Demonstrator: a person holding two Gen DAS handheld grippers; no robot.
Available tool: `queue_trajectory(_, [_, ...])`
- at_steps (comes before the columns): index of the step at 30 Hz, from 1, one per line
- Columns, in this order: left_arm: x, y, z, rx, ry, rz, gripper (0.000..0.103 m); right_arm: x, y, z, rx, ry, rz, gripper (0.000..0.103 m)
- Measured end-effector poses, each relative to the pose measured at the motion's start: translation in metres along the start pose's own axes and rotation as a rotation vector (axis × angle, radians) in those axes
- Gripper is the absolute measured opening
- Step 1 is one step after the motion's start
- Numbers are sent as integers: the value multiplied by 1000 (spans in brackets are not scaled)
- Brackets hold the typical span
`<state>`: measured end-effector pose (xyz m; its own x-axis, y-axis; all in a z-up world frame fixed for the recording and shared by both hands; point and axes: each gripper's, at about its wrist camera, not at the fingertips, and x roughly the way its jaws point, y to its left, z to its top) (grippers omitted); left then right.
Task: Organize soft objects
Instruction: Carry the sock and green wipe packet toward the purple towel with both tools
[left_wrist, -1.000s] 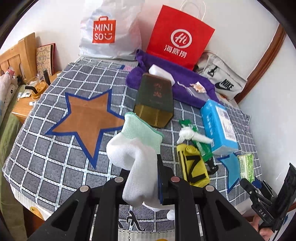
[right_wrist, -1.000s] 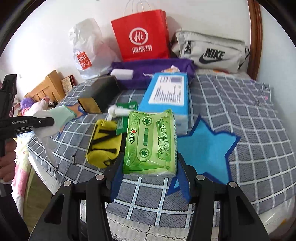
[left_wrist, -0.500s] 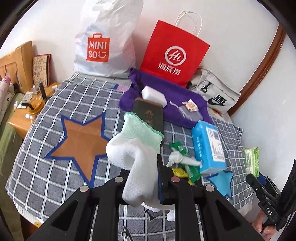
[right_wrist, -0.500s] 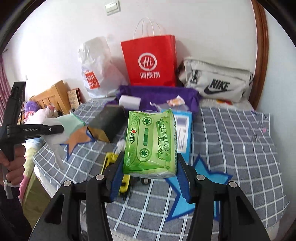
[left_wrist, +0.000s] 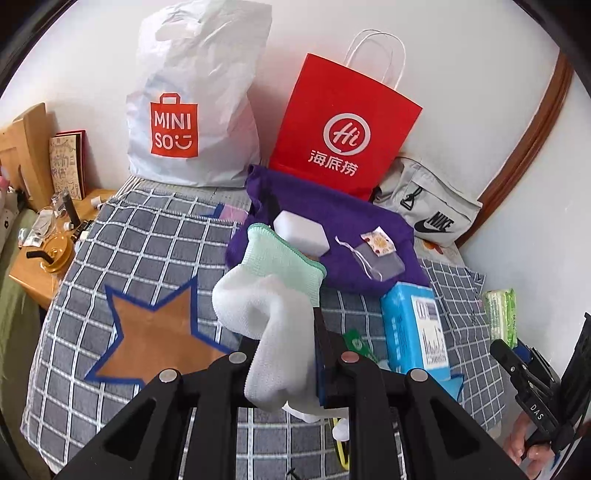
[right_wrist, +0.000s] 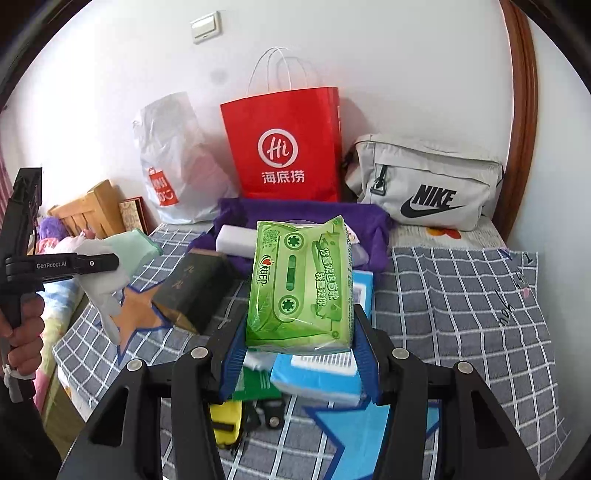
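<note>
My left gripper (left_wrist: 286, 345) is shut on a white glove with a mint-green cuff (left_wrist: 271, 295), which hangs in the air above the checked cloth. In the right wrist view the same glove (right_wrist: 110, 266) dangles at the left from the left gripper (right_wrist: 110, 261). My right gripper (right_wrist: 297, 343) is shut on a green tissue pack (right_wrist: 301, 284), lifted above the table. That pack (left_wrist: 500, 317) also shows at the right edge of the left wrist view. A purple cloth (left_wrist: 347, 221) lies at the back with a white sponge block (left_wrist: 301, 232) and a small sachet (left_wrist: 380, 253) on it.
On the grey checked cloth (left_wrist: 147, 240) lie a blue tissue box (left_wrist: 415, 328), a dark box (right_wrist: 195, 288) and a yellow pouch (right_wrist: 225, 421). A white Miniso bag (left_wrist: 192, 103), a red paper bag (left_wrist: 343, 129) and a grey Nike bag (right_wrist: 428, 184) stand against the wall.
Both grippers have risen and drawn back with their loads. The table items have slid lower and grown smaller in both views, and more of the wall shows.
</note>
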<state>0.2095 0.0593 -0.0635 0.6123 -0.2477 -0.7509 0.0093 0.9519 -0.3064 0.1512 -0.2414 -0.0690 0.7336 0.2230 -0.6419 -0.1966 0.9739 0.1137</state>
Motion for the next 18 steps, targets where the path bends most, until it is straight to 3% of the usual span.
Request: queue_trajectory(18, [39, -3, 63, -38, -20, -45, 16, 67, -19, 62, 51, 2, -10, 52])
